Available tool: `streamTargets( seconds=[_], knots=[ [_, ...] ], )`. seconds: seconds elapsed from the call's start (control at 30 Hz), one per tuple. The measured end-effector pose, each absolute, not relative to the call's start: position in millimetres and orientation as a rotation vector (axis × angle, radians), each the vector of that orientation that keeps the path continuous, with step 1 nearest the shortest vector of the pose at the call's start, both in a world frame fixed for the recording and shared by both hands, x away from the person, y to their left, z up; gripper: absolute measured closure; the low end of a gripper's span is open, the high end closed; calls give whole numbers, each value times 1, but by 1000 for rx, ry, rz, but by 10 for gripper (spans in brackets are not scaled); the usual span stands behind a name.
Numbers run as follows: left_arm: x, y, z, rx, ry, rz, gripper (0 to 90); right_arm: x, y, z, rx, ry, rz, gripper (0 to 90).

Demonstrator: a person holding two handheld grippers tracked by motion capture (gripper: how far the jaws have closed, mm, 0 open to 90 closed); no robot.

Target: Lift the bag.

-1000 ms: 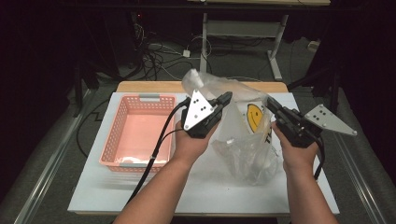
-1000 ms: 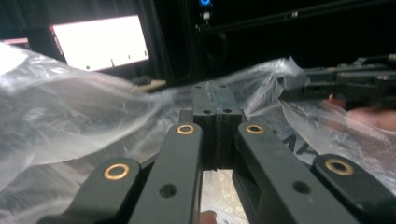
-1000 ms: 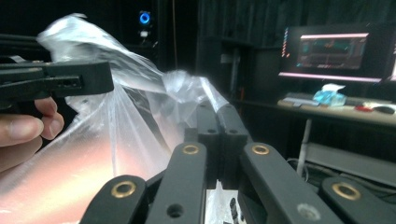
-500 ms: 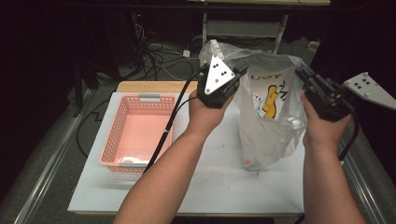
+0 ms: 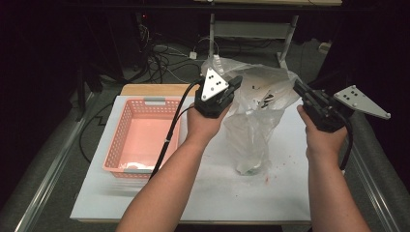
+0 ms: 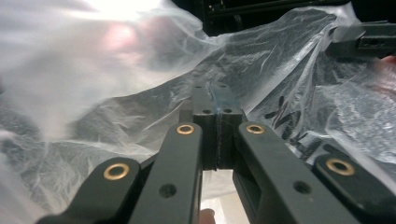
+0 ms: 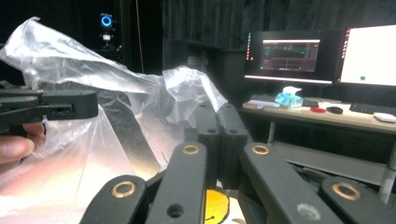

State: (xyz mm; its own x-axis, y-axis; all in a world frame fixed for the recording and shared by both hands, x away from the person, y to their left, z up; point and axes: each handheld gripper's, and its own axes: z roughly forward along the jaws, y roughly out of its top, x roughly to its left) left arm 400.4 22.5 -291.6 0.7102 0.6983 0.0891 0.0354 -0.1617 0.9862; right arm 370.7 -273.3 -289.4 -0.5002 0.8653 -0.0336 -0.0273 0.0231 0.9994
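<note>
Holding the plastic bag point(image 5: 251, 121) by its rim, I see both grippers clamped; the high view adds a pink basket point(image 5: 140, 140) at 9 o'clock.

The left gripper point(image 6: 215, 100) and right gripper point(image 7: 217, 119) each pinch film.

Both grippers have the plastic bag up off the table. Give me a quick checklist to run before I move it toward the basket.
1. Left gripper shut on the plastic bag: ok, film pinched at its jaws.
2. Right gripper shut on the bag's other edge: ok.
3. Bag mouth held up between the grippers: ok.
4. Bag bottom off the white table: cannot tell; it hangs low, at or just above the surface.
5. Pink basket free to receive: ok, nothing visible inside.
6. Left gripper's cable out of the way: not ok, it trails over the basket's near corner.
</note>
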Motion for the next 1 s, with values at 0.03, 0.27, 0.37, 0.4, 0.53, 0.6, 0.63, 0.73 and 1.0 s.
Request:
streamTargets(
  seconds=[0.03, 0.27, 0.37, 0.4, 0.53, 0.6, 0.63, 0.73, 1.0],
  knots=[
    [399, 24, -291, 1650, 600, 647, 878, 371, -272, -290, 878, 1581, 1568, 900],
    [387, 33, -296, 1671, 629, 621, 787, 375, -266, -283, 872, 1595, 1562, 900],
    [381, 41, -300, 1671, 648, 586, 698, 375, -266, -280, 867, 1589, 1554, 900],
    [379, 45, -301, 1672, 653, 579, 675, 375, -266, -279, 870, 1583, 1552, 900],
    [368, 63, -303, 1683, 674, 556, 590, 374, -265, -277, 869, 1583, 1543, 900],
    [360, 72, -304, 1683, 676, 562, 575, 374, -265, -277, 869, 1585, 1534, 900],
    [357, 76, -306, 1683, 684, 556, 563, 374, -265, -278, 861, 1591, 1526, 900],
    [345, 88, -313, 1684, 693, 552, 531, 375, -265, -278, 870, 1595, 1524, 900],
    [316, 109, -346, 1695, 730, 525, 480, 375, -262, -279, 861, 1607, 1511, 900]
  ],
)
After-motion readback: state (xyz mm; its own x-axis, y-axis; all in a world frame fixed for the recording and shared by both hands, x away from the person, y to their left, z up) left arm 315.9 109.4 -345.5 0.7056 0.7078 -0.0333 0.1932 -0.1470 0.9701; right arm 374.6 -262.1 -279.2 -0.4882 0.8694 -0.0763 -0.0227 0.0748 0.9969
